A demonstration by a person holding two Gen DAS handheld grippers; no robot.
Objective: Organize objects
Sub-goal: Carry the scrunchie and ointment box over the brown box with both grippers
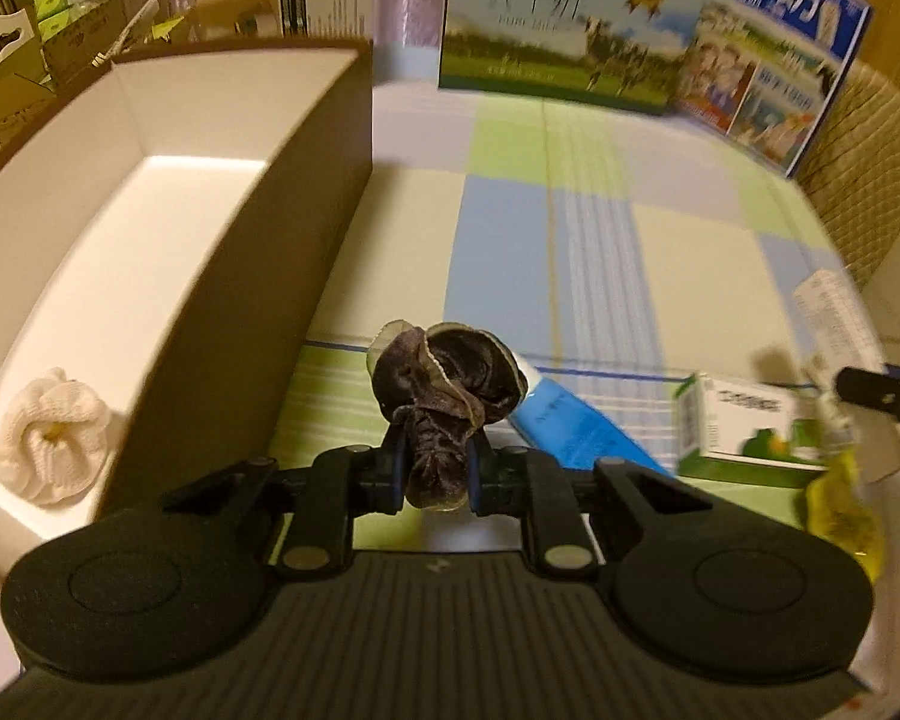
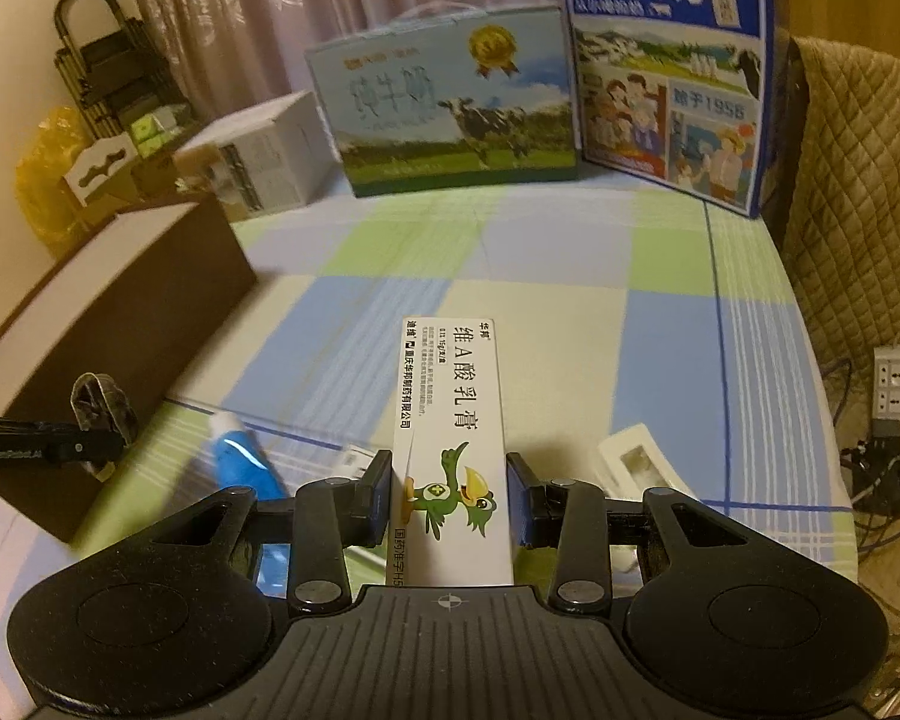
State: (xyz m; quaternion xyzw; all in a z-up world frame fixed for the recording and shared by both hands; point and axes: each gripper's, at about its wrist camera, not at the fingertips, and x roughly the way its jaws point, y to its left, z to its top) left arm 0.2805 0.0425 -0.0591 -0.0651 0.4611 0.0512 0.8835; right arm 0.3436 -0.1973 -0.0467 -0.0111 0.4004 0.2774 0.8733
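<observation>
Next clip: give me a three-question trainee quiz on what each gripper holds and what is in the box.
1. True or false: the left gripper is shut on the dark velvet scrunchie.
2. The right gripper holds: A) blue tube B) white carton with a green bird C) nothing.
3. Fill in: inside the brown open box with white lining lies a white ____ scrunchie.

Key: 1 true; 2 B, the white carton with a green bird; 3 knitted.
</observation>
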